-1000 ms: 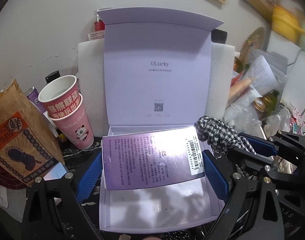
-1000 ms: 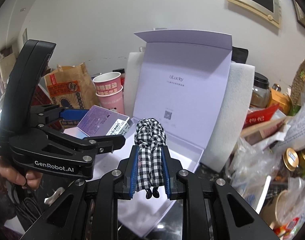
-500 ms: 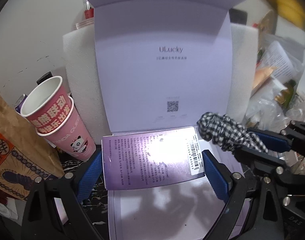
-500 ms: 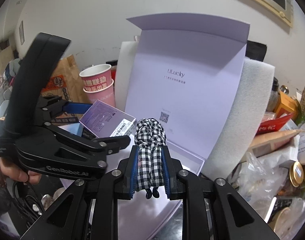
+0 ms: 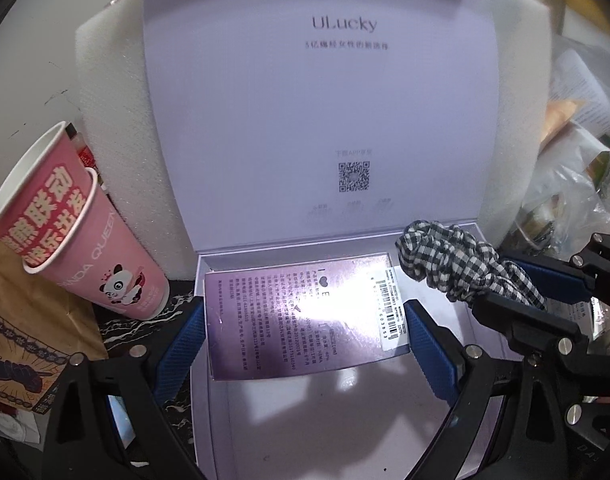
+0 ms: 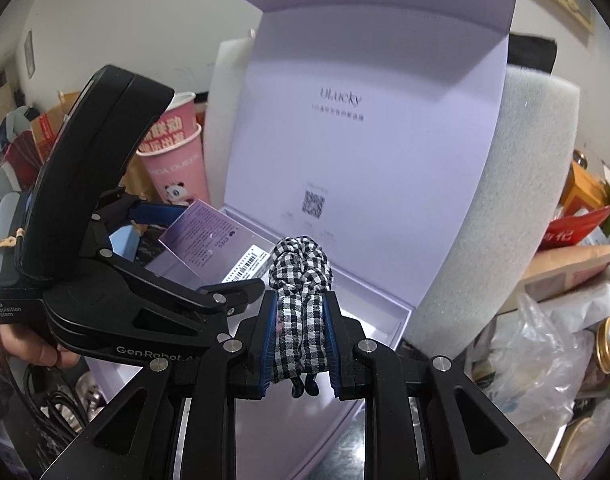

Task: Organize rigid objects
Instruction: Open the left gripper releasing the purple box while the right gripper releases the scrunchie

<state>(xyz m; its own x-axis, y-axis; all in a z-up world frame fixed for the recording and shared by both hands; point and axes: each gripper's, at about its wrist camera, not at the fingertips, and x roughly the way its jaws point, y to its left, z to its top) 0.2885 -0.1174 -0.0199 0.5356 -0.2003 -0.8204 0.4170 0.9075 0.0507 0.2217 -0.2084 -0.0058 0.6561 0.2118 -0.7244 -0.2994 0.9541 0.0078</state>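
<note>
Your left tool (image 5: 305, 336) clamps the flat purple carton (image 5: 301, 320) across its width, above the open lavender box (image 5: 345, 420) on the table. Your right tool (image 6: 301, 344) is closed narrowly on the checkered fabric bundle (image 6: 301, 280), over the box's far right corner. Neither item is released yet; both placements remain.

We worked with two black grippers: the left gripper (image 6: 209, 256) bore white "GenRobot.AI" and "Data Acquisition System" lettering, and the right gripper (image 6: 301, 340) had ribbed blue pads (image 6: 266, 344) and silver screws (image 6: 363, 345).
</note>
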